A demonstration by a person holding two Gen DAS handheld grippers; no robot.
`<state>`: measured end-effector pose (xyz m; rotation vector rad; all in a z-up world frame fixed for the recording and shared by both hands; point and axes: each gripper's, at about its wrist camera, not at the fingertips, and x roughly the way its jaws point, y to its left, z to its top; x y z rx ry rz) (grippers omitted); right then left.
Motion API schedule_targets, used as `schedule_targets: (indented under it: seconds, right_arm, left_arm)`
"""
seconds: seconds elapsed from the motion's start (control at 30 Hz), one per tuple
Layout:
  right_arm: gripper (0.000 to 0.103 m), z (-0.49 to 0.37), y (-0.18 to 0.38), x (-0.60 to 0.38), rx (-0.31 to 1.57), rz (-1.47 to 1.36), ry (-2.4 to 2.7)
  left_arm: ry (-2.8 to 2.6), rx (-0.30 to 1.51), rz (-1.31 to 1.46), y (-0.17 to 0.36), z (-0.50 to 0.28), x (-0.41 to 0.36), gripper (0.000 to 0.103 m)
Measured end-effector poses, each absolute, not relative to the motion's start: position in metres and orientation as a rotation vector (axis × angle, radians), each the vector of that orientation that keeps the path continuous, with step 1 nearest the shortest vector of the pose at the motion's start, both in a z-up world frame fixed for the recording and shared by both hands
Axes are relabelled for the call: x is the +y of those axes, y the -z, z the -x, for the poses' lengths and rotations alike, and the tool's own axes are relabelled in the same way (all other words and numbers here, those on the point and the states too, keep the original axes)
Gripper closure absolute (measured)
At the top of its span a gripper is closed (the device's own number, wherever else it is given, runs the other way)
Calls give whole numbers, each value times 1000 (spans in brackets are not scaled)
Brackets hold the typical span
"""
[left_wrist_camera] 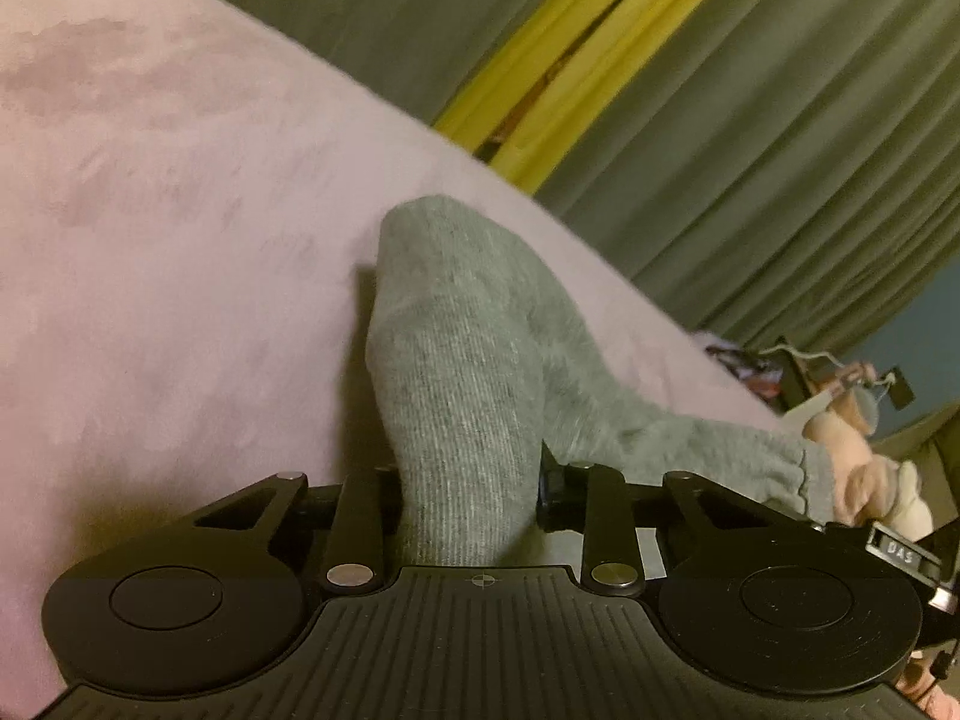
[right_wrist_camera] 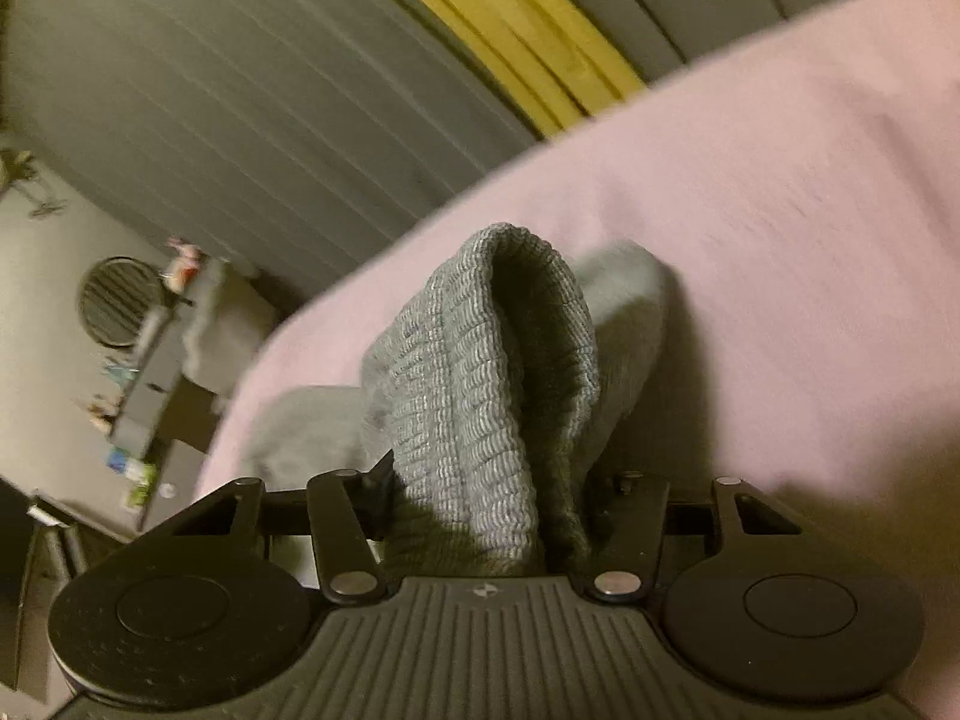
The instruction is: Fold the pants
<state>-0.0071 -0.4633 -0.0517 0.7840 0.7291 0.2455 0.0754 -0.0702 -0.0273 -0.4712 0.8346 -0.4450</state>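
Grey knit pants [left_wrist_camera: 474,360] drape soft and light over the pink bed [left_wrist_camera: 180,240]; left gripper [left_wrist_camera: 468,498] pinches plain fabric, right gripper [right_wrist_camera: 486,510] clamps the thicker ribbed waistband [right_wrist_camera: 480,360], the firmer hold.

pink blanket [left_wrist_camera: 168,228] covers pretty much the whole surface, kinda fuzzy looking. behind it there's grey-green pleated curtains [left_wrist_camera: 750,138] with a yellow strip [left_wrist_camera: 558,90] showing in the gap between them. off the blanket's edge in the right wrist view there's a round slatted thing [right_wrist_camera: 117,311] and some blurry clutter on a grey shelf [right_wrist_camera: 150,384], can't tell what any of it is
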Motion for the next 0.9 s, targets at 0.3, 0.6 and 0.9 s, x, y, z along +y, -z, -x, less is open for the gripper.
schedule_targets:
  seconds: [0.3,0.6,0.9]
  right_arm:
    - [30,-22,9,-483,615,-732,-195]
    - [21,13,0,-477,579,-443,66]
    - [66,31,32,-449,595,-311,-10]
  left_arm:
    - [297,726,436,-17,-98,-79,43]
    - [158,798,263,14,-46,-92,16]
    - [98,888,187,32,-23,-97,7]
